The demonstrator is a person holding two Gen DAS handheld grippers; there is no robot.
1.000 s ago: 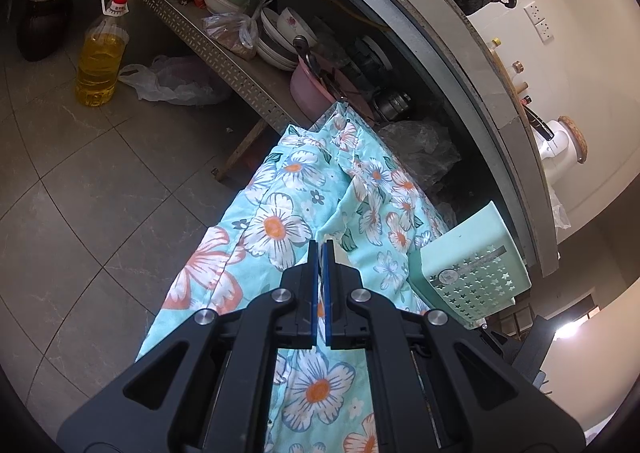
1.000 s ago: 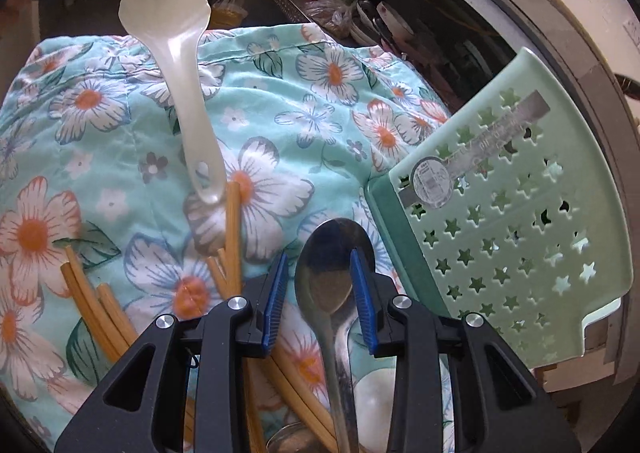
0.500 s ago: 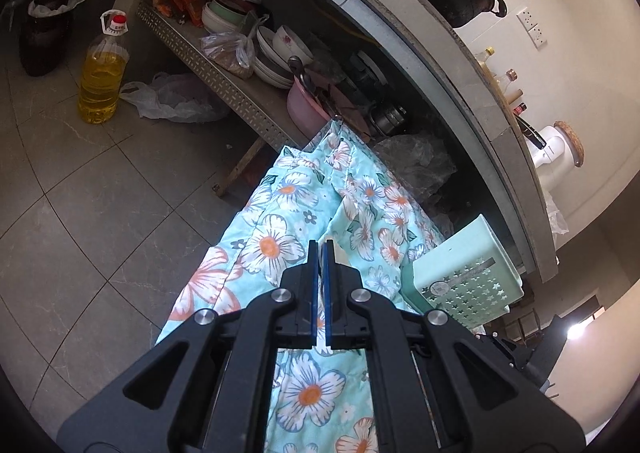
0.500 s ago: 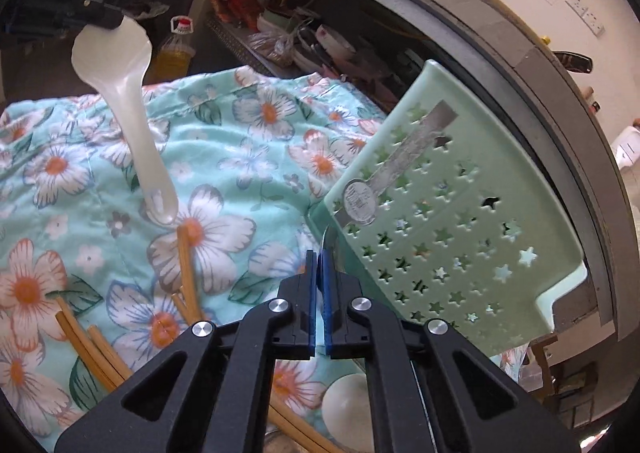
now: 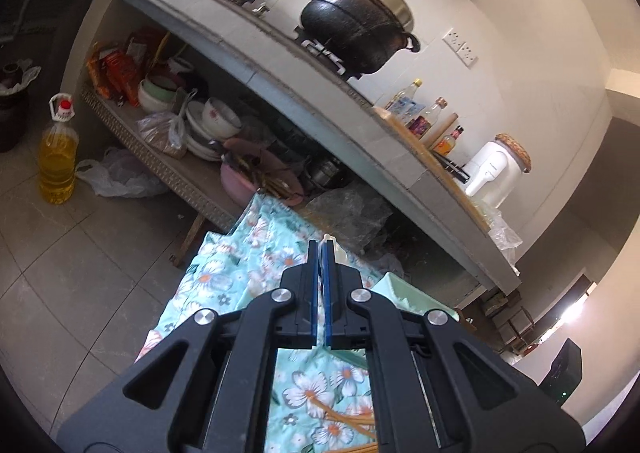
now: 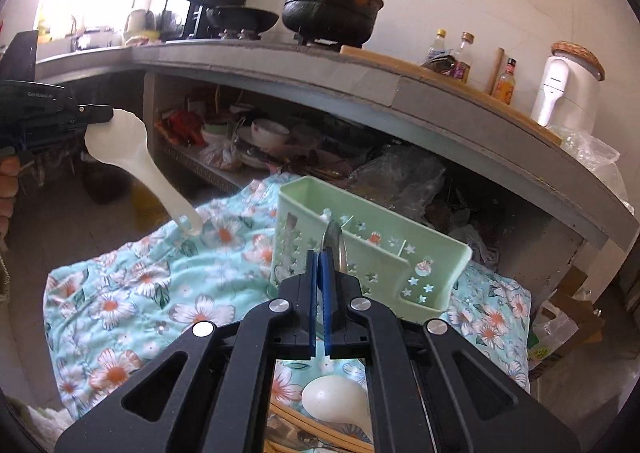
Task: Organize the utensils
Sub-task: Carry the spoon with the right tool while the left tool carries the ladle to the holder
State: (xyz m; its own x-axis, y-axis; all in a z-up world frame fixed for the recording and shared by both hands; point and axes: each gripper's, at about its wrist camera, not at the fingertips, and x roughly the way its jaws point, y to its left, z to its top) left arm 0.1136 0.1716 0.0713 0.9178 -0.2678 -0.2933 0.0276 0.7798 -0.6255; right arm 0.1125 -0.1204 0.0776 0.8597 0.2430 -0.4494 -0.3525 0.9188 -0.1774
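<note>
Metal spoon (image 6: pixel 335 243) is clamped edge-on in the right tool (image 6: pixel 319 253), only its thin bowl rim showing above the pads, in front of the green star-punched caddy (image 6: pixel 372 265) lying on the flowered cloth (image 6: pixel 132 293). White rice paddle (image 6: pixel 132 157) hangs by its head from the left tool (image 6: pixel 94 115); in the left wrist view that tool (image 5: pixel 319 249) is pressed together and only a pale sliver shows past its tips. Chopsticks (image 6: pixel 316 425) and a white spoon (image 6: pixel 334 399) lie half hidden below.
</note>
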